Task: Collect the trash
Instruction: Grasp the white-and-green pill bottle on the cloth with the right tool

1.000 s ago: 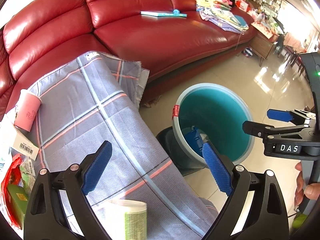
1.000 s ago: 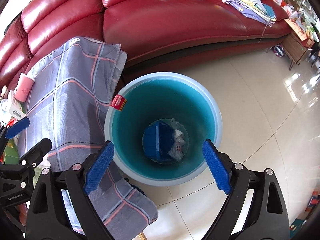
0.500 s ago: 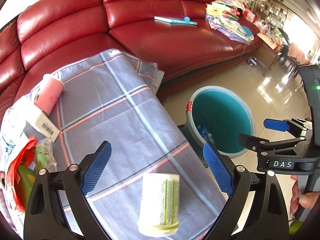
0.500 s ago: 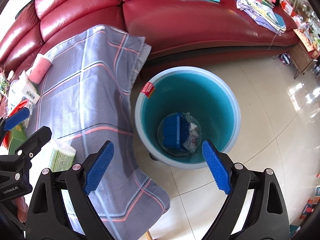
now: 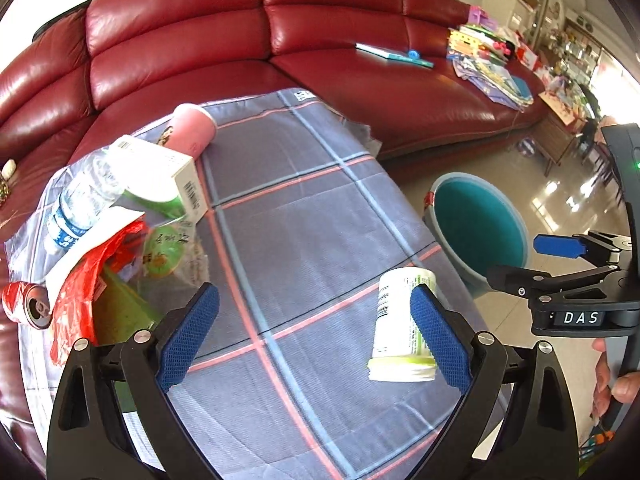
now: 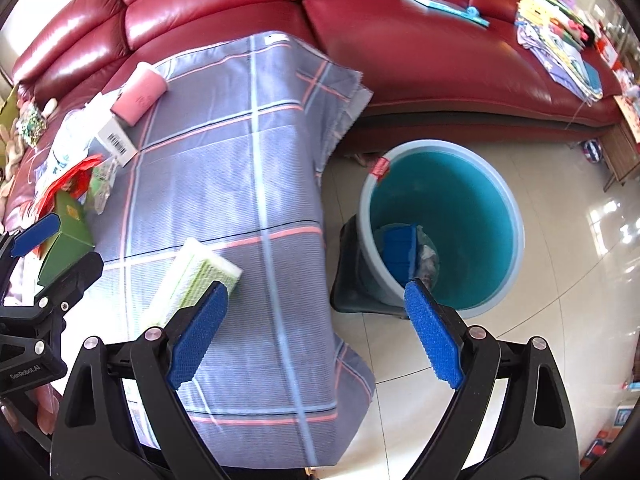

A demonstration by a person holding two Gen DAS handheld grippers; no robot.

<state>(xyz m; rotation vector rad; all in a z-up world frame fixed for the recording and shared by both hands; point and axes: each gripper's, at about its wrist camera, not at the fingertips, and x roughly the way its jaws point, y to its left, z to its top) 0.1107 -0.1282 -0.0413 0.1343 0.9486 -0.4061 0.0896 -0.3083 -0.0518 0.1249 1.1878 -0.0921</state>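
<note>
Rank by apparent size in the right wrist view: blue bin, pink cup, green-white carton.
1. blue bin
2. green-white carton, though it sits nearer the camera
3. pink cup, farthest, so true size is unsure

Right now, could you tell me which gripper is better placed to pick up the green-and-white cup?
Left. The cup lies on the cloth just inside its open jaws; the right gripper hangs open over the cloth's edge.

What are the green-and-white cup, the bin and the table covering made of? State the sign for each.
Green-and-white cup: probably coated paper, going by its matte printed label and rolled rim; thin plastic is possible.
Bin: moulded plastic, judging by its smooth, seamless teal wall and pale rim.
Table covering: woven fabric, with a visible ribbed weave, a plaid pattern and soft folds at the hanging edge.
</note>
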